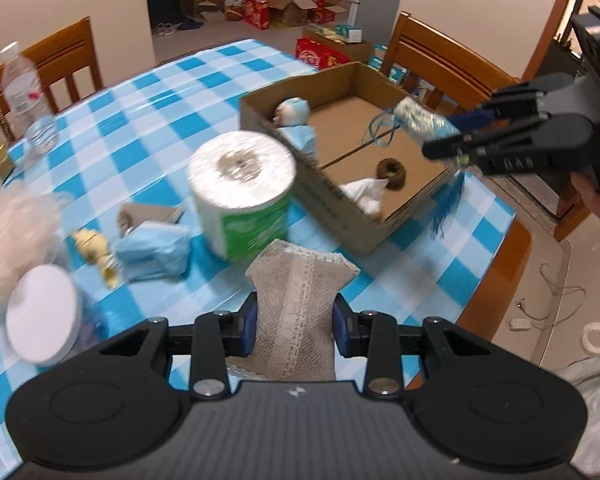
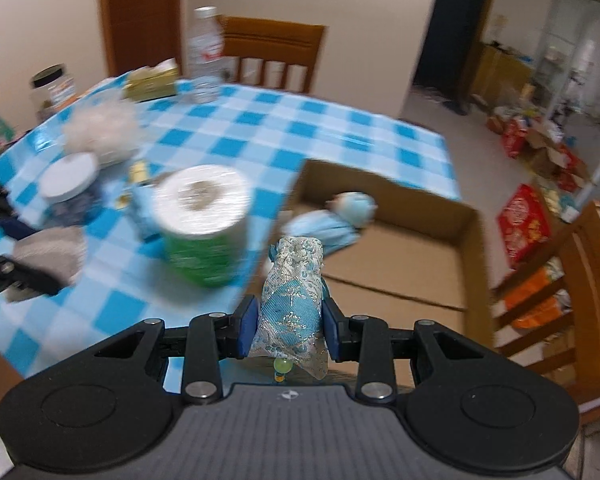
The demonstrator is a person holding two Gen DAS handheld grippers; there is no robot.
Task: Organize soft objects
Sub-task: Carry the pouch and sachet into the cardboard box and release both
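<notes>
My left gripper (image 1: 294,326) is shut on a beige mesh pouch (image 1: 296,300), held above the checked table near its front edge. In the left wrist view my right gripper (image 1: 440,140) hovers over the open cardboard box (image 1: 340,208), shut on a blue-and-silver brocade pouch (image 1: 418,118) with a blue tassel (image 1: 446,204) hanging down. The right wrist view shows that brocade pouch (image 2: 294,292) clamped between the pads of the right gripper (image 2: 288,328), above the box's near corner. Inside the box (image 2: 472,240) lie a blue plush toy (image 1: 296,114), a brown ring (image 1: 392,174) and a white cloth (image 1: 366,192).
A wrapped paper roll (image 1: 242,196) stands left of the box. A blue mask packet (image 1: 152,248), a small yellow toy (image 1: 94,250), a white-lidded jar (image 1: 42,312), a fluffy white ball (image 1: 16,224) and a water bottle (image 1: 20,88) crowd the table's left side. Wooden chairs (image 1: 440,60) ring the table.
</notes>
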